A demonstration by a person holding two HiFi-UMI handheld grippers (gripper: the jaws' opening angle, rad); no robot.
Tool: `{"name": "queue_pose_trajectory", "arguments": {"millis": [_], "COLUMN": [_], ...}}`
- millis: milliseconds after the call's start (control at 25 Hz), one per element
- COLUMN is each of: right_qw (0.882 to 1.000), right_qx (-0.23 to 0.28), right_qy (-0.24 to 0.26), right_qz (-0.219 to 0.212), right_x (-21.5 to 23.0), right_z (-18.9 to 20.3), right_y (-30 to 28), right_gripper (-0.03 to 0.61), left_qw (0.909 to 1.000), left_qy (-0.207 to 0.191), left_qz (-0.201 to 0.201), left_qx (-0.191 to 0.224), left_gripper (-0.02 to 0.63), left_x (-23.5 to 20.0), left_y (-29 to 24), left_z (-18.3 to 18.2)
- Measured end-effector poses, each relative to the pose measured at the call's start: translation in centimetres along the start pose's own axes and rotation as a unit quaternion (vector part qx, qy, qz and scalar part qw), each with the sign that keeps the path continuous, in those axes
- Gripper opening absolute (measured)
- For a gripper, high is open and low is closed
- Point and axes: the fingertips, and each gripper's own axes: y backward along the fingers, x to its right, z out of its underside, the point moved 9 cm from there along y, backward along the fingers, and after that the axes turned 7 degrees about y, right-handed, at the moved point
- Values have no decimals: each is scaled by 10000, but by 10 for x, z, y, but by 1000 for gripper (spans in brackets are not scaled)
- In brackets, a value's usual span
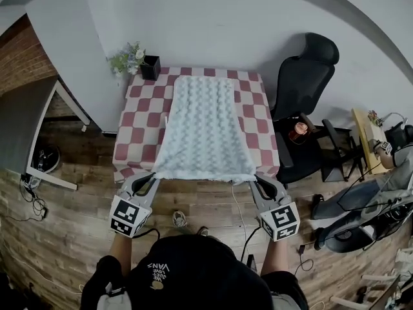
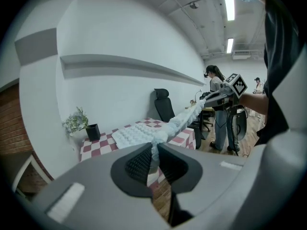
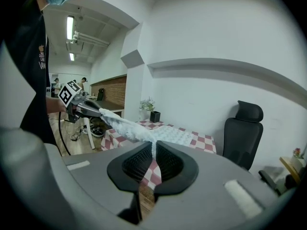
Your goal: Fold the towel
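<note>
A white bumpy towel [image 1: 203, 128] lies lengthwise on the red-and-white checked table [image 1: 139, 128], and its near edge is lifted off the table's front. My left gripper [image 1: 153, 176] is shut on the towel's near left corner. My right gripper [image 1: 253, 181] is shut on the near right corner. In the left gripper view the towel [image 2: 139, 134] runs from the closed jaws of the left gripper [image 2: 154, 153] across to the right gripper [image 2: 218, 96]. The right gripper view shows the towel [image 3: 168, 134] pinched in the right gripper [image 3: 153, 150] and stretched towards the left gripper [image 3: 84, 107].
A potted plant [image 1: 132, 60] stands at the table's far left corner against the white wall. A black office chair [image 1: 303, 76] is close to the table's right side. A white desk [image 1: 39, 128] stands at the left, with cables on the wooden floor [image 1: 32, 202].
</note>
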Motion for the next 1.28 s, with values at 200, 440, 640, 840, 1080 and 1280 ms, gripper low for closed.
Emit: {"name": "queue_pose_trajectory", "arguments": {"millis": [200, 440, 640, 840, 1080, 1280], "right_qw": [9997, 9990, 9993, 9994, 9994, 9991], "right_qx": [73, 153, 250, 303, 234, 98], "right_qy": [-37, 4, 105, 146, 45, -30], "right_qz": [-249, -411, -261, 10, 234, 420], "right_x": [1, 6, 24, 44, 79, 104], "right_z": [14, 26, 21, 10, -7, -23], "right_y": [17, 20, 5, -30, -92, -145], "right_gripper": [29, 29, 29, 29, 28, 29], "left_qw": [9997, 9988, 9983, 9981, 9987, 9996], "left_qy": [117, 173, 111, -20, -47, -42], "left_qz": [-233, -465, -554, -558, -448, -241], "left_qx": [-16, -8, 137, 275, 251, 123], "left_gripper": [29, 31, 31, 31, 31, 31], "left_x": [29, 44, 36, 5, -46, -95], "left_y": [15, 15, -6, -37, -90, -135], "left_z": [8, 17, 5, -13, -36, -52]}}
